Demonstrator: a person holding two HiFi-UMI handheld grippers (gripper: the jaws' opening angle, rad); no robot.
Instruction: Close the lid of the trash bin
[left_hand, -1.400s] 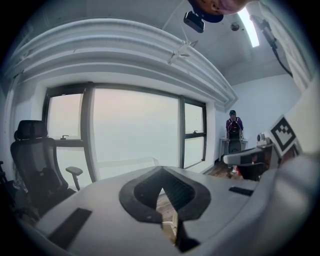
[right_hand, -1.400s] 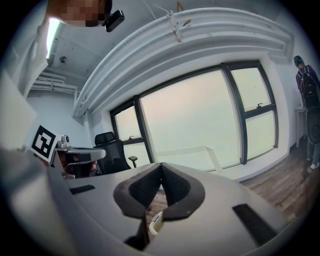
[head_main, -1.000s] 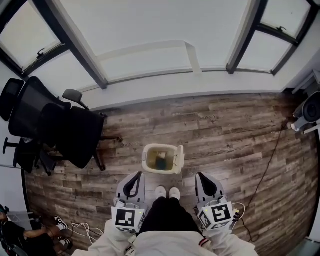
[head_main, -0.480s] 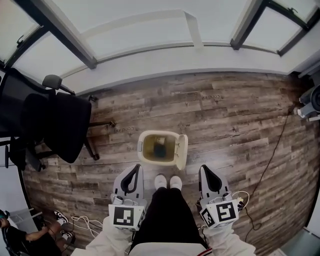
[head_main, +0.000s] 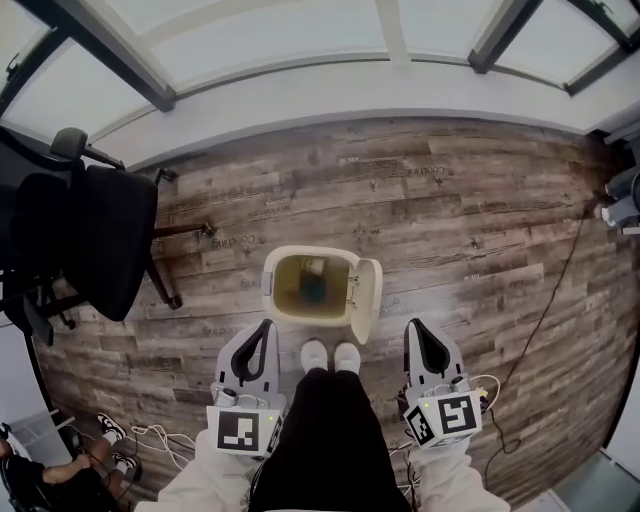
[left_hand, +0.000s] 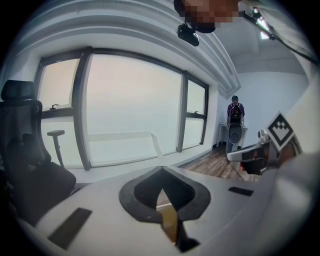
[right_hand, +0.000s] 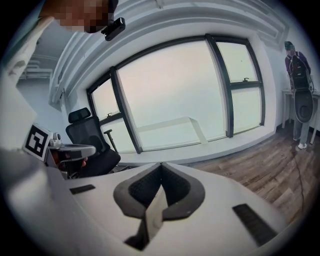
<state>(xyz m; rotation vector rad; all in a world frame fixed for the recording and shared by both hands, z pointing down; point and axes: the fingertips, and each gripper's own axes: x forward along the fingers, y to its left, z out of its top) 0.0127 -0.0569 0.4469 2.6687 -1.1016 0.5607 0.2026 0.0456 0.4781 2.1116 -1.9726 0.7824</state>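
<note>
The cream trash bin (head_main: 270, 292) stands on the wood floor just ahead of the person's white shoes (head_main: 331, 355). Its lid (head_main: 366, 298) is swung open and stands up at the bin's right side. Something teal (head_main: 314, 288) lies inside. My left gripper (head_main: 266, 327) is low beside the left leg, short of the bin's near-left corner, jaws together and empty. My right gripper (head_main: 414, 326) is beside the right leg, just right of and nearer than the lid, also shut on nothing. In the gripper views, the left gripper (left_hand: 161, 171) and the right gripper (right_hand: 160, 165) point toward the window wall.
A black office chair (head_main: 95, 240) stands left of the bin. A thin cable (head_main: 545, 300) runs across the floor on the right, near equipment (head_main: 622, 200) at the right edge. A person sits at the lower left (head_main: 40, 480); another stands far off (left_hand: 235, 112).
The person has stepped toward the bin, which now looks larger and closer to the shoes. Both grippers stay low beside the legs, still shut. The lid stays open.
</note>
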